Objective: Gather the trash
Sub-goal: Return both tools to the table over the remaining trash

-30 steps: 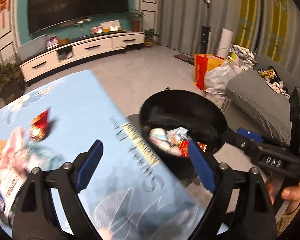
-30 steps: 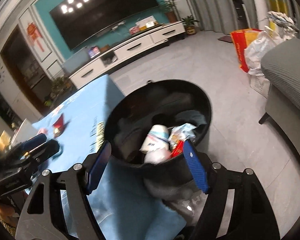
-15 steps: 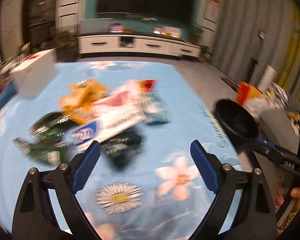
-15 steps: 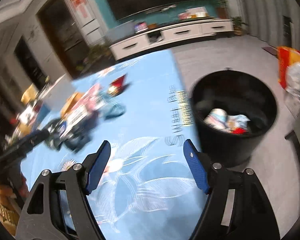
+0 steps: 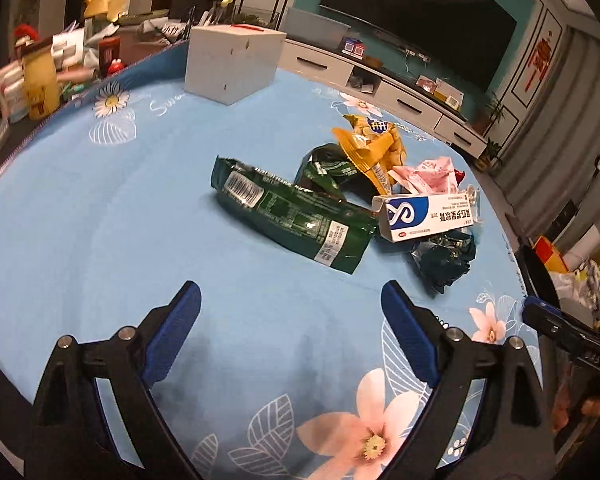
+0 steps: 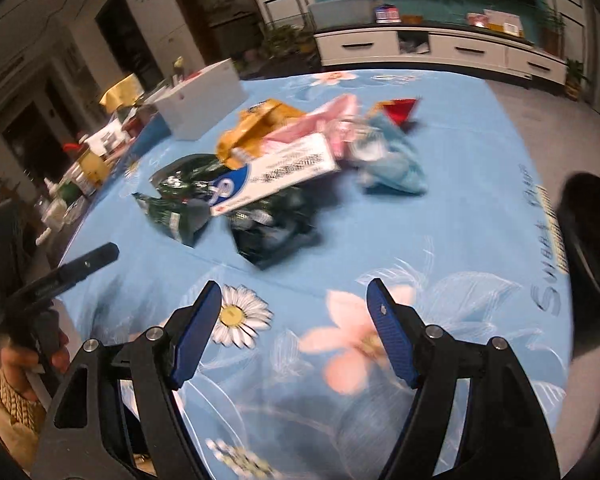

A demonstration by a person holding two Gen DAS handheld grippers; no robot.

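Note:
A heap of trash lies on the blue flowered tablecloth (image 5: 100, 216): a long green wrapper (image 5: 292, 216), a white and blue carton (image 5: 424, 216), a yellow snack bag (image 5: 368, 144), a pink wrapper (image 5: 428, 172) and a crumpled dark green wrapper (image 5: 444, 260). My left gripper (image 5: 292, 324) is open and empty, above the cloth short of the heap. My right gripper (image 6: 296, 316) is open and empty, short of the dark wrapper (image 6: 272, 232) and the carton (image 6: 276, 176). The black bin (image 6: 592, 240) stands at the table's right edge.
A white box (image 5: 232, 62) stands at the table's far side. Bottles and clutter (image 5: 40, 80) crowd a surface to the left. A light blue wrapper (image 6: 392, 160) and a red one (image 6: 400, 110) lie behind the heap. A TV cabinet (image 6: 440, 50) lines the far wall.
Both grippers have swung left, away from the black bin and over the table, and now face the heap of trash. Both stayed open and empty.

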